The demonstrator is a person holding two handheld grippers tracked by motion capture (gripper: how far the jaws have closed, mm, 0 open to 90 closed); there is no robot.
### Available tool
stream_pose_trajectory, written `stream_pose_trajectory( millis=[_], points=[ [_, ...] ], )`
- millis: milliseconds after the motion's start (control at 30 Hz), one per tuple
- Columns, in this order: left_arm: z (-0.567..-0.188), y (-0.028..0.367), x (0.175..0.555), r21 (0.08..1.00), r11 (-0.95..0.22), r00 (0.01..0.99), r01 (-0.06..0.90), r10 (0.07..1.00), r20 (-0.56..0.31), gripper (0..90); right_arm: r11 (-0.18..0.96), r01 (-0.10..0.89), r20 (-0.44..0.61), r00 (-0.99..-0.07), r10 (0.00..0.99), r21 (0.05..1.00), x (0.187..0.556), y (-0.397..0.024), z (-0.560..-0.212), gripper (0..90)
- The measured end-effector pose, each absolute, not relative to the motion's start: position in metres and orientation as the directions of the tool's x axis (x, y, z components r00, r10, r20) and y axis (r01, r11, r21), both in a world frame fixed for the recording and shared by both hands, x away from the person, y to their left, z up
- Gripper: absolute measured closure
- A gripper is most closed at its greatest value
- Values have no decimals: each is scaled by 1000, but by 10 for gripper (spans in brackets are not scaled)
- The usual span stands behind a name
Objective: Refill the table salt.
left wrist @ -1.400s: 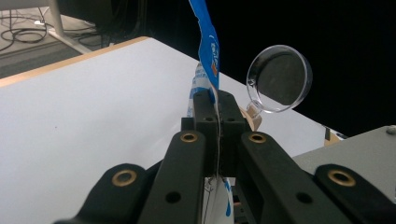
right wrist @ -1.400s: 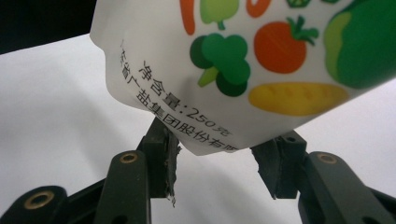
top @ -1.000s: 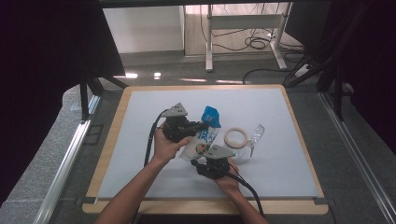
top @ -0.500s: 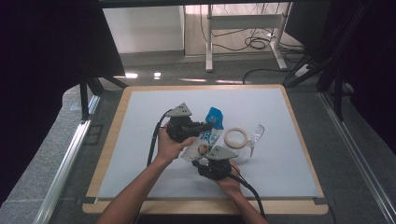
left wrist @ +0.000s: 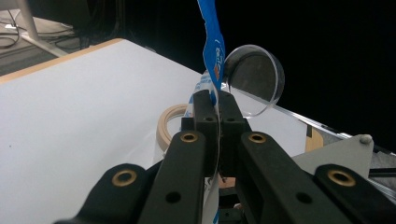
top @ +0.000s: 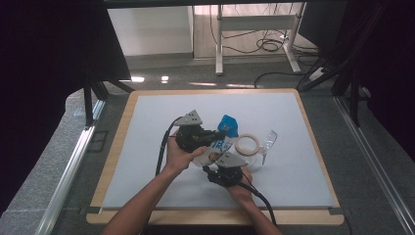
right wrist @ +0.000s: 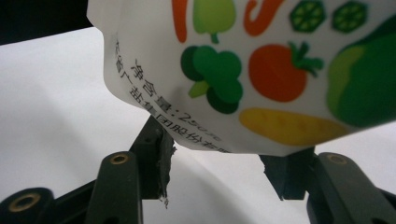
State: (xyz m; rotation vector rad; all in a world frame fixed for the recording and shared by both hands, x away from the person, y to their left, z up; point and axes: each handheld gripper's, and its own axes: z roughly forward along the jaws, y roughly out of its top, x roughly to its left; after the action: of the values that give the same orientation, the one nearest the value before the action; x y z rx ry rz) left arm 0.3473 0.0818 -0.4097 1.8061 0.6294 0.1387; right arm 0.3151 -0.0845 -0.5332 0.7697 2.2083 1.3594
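A white pouch [top: 221,145] with a blue top and printed vegetables is held up over the white mat [top: 147,147]. My left gripper [top: 219,133] is shut on the pouch's blue top strip [left wrist: 212,42], its jaws [left wrist: 215,100] pinched flat on the film. My right gripper [top: 219,162] sits below, at the pouch's bottom end. In the right gripper view the pouch's bottom [right wrist: 243,70] lies between the jaws of my right gripper [right wrist: 222,162]. Those jaws have just been opening and stand apart on either side of it.
A roll of beige tape [top: 247,145] lies flat just right of the pouch, seen too past the left jaws [left wrist: 169,122]. A clear stemmed glass [top: 266,142] lies beyond it, its round foot [left wrist: 254,77] close behind the pouch. The mat covers a wood-edged table.
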Motion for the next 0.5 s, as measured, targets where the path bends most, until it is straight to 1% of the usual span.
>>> stream_pose_trajectory(
  millis=[67, 333, 400, 500],
  points=[
    [-409, 82, 348, 918, -195, 849, 346, 482, -218, 899, 377, 225, -89, -747, 659, 899, 316, -84, -533, 464],
    [-409, 79, 349, 917, -196, 851, 348, 477, -221, 900, 383, 246, -88, -732, 676, 891, 321, -81, -533, 437],
    [-408, 79, 350, 916, -204, 851, 345, 480, -214, 899, 381, 235, -96, -731, 676, 894, 320, -81, -533, 441],
    [-410, 79, 353, 913, -204, 846, 354, 485, -220, 899, 377, 223, -100, -733, 673, 899, 317, -82, -533, 479]
  ],
)
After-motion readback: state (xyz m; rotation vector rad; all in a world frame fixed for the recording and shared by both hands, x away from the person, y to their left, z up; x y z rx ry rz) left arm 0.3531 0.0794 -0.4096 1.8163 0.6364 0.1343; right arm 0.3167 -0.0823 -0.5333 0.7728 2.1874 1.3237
